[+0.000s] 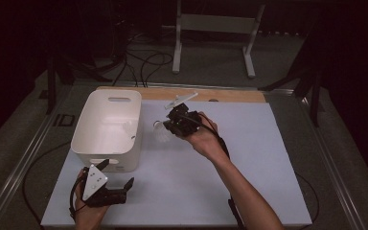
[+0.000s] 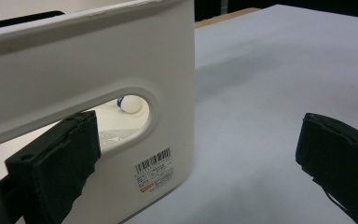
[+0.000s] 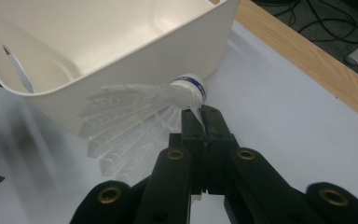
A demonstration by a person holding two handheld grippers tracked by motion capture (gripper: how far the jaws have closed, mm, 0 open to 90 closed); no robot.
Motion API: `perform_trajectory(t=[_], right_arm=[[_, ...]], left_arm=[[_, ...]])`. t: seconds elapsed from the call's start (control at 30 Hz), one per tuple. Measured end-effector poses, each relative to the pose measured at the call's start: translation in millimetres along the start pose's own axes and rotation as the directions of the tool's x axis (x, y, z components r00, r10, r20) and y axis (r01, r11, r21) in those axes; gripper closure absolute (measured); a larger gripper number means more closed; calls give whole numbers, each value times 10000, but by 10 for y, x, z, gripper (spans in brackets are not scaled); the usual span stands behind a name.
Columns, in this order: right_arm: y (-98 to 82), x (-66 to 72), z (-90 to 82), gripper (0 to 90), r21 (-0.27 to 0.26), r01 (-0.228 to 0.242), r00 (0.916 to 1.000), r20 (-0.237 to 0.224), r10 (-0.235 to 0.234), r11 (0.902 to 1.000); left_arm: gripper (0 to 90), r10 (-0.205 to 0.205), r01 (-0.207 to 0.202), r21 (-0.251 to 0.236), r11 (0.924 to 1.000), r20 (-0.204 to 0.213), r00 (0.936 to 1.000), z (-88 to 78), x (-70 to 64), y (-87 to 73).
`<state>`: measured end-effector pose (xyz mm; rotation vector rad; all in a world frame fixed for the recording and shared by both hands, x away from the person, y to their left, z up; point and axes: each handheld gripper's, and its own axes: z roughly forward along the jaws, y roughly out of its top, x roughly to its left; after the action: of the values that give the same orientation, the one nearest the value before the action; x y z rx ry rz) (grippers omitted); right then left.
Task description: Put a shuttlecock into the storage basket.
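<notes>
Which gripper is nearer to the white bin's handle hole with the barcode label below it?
Left. The left gripper sits just in front of that handle hole; the right gripper holds a shuttlecock beside the white bin.

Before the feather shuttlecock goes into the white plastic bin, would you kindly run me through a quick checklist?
1. Right gripper shut on the white feather shuttlecock: ok.
2. Pinch sits on the feathers beside the cork: ok.
3. Shuttlecock above the white plastic bin opening: not ok, it is beside the wall.
4. Left gripper open and outside the bin, near its handle slot: ok.
5. Room inside bin: ok, another shuttlecock lies there.
</notes>
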<state>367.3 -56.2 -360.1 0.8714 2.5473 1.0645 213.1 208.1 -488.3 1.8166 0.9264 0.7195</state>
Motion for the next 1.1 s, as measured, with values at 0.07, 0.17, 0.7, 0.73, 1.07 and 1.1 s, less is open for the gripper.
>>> perform_trajectory(t=[0.07,0.17,0.7,0.73,1.07,1.1], right_arm=[[11,-2,-5,898,-4,-32,10000,-7,32,10000],[26,-5,-12,898,2,61,10000,21,-61,10000],[125,-30,-35,898,-161,-129,9999,14,129,9998],[130,-35,-35,898,-178,-80,10000,16,81,9998],[205,-42,-52,899,-209,-133,9999,71,135,9997],[211,-43,-53,898,-211,-134,9999,68,135,9997]], left_arm=[[5,-4,4,1,10000,4,10000,-2,0,0],[5,-5,5,0,10000,5,10000,-2,1,0],[5,-8,8,-7,10000,5,10000,-3,3,0],[5,-11,11,-8,10000,9,10000,-3,3,0],[5,-7,7,-6,10000,8,10000,-3,4,0],[5,-3,3,-5,10000,6,10000,-3,4,0]])
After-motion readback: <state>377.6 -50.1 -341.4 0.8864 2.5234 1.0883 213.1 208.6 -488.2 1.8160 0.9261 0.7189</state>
